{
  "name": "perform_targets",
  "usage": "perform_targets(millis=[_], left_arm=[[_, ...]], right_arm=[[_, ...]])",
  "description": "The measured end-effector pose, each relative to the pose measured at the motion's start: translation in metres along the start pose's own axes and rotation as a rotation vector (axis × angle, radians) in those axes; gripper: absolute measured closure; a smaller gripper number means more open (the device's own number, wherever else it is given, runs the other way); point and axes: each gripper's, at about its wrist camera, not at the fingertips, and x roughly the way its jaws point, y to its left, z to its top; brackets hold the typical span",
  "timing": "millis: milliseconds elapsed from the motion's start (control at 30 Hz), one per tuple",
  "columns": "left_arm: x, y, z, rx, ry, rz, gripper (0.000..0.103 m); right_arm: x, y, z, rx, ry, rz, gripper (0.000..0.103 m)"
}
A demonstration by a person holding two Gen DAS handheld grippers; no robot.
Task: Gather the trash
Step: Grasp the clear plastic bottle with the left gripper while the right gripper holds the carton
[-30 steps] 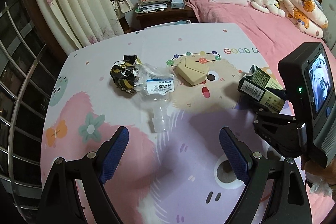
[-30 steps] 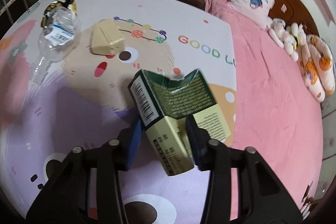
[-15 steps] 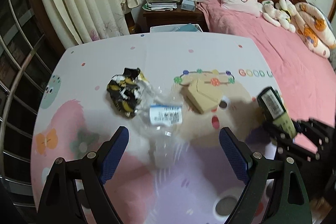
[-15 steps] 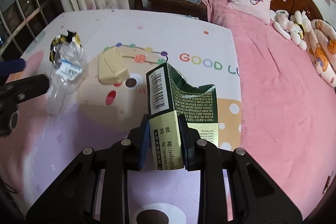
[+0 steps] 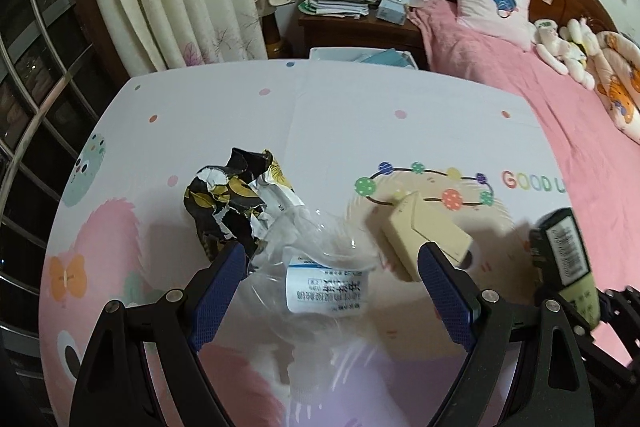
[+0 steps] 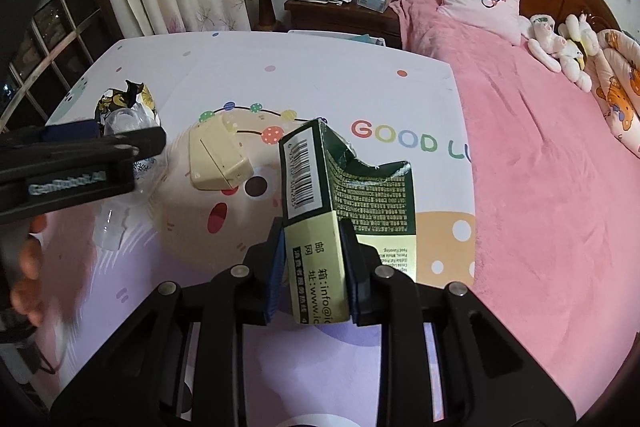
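— Why is the carton (image 6: 320,211) up off the table (image 6: 336,75)?
— The right gripper (image 6: 312,267) has just been closing and now pinches its narrow sides, ready to carry off.
— And the bottle (image 5: 320,275)?
— Lying between the left gripper (image 5: 328,291) and its spread jaws (untouched, I'd judge), wrapper (image 5: 236,203) just beyond.

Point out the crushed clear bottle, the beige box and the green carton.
crushed clear bottle (image 5: 326,287), left wrist view, its white label.
beige box (image 6: 218,163), right wrist view, top face.
green carton (image 6: 306,171), right wrist view, barcode side.
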Motion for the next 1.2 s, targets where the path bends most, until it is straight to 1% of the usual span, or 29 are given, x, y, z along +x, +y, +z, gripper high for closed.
perform_targets(millis=[167,400,433,500,533,567,667,800,900,1000,1033,1067,1133,1200], left_arm=[[0.018,-0.001,-0.002,-0.012,0.005,0.013,0.013],[0.030,-0.010,-0.001,0.020,-0.001,0.026,0.016],[0.030,-0.010,0.000,0.022,-0.001,0.028,0.017],[0.032,-0.011,0.000,0.027,0.004,0.028,0.024],[0.033,-0.011,0.000,0.028,0.012,0.022,0.031],[0.034,-0.011,0.000,0.028,0.017,0.016,0.034],[0.035,-0.012,-0.001,0.025,0.024,-0.016,0.034],[0.041,-0.018,-0.006,0.041,0.049,-0.027,0.034],[0.047,-0.018,-0.009,0.026,0.067,-0.043,0.034],[0.047,-0.014,-0.014,0.006,0.062,-0.068,0.042],[0.045,-0.013,-0.014,0.005,0.048,-0.071,0.048],[0.041,-0.012,-0.013,0.012,0.030,-0.065,0.059],[0.031,-0.016,-0.012,0.039,0.005,-0.061,0.067],[0.027,-0.015,-0.013,0.033,0.016,-0.088,0.068]], right_arm=[[0.000,-0.001,-0.001,-0.001,-0.003,0.007,0.081],[-0.001,-0.001,-0.002,-0.004,-0.002,0.009,0.081],[-0.001,-0.001,-0.002,-0.005,-0.003,0.008,0.081],[-0.001,-0.001,-0.002,-0.004,-0.003,0.009,0.081],[-0.001,-0.001,-0.002,-0.005,-0.003,0.010,0.081],[-0.001,-0.001,-0.002,-0.003,-0.001,0.013,0.081],[-0.002,0.000,-0.003,0.000,-0.003,0.015,0.081],[-0.002,0.001,-0.004,0.003,0.002,0.014,0.081],[-0.002,0.001,-0.004,0.004,0.001,0.012,0.081],[-0.003,-0.001,-0.003,0.010,-0.003,0.010,0.081],[-0.004,0.000,-0.003,0.012,-0.003,0.011,0.081],[-0.005,0.000,-0.004,0.015,-0.003,0.011,0.081],[-0.007,0.000,-0.005,0.022,-0.004,0.011,0.081],[-0.011,0.001,-0.007,0.028,-0.006,0.012,0.081]])
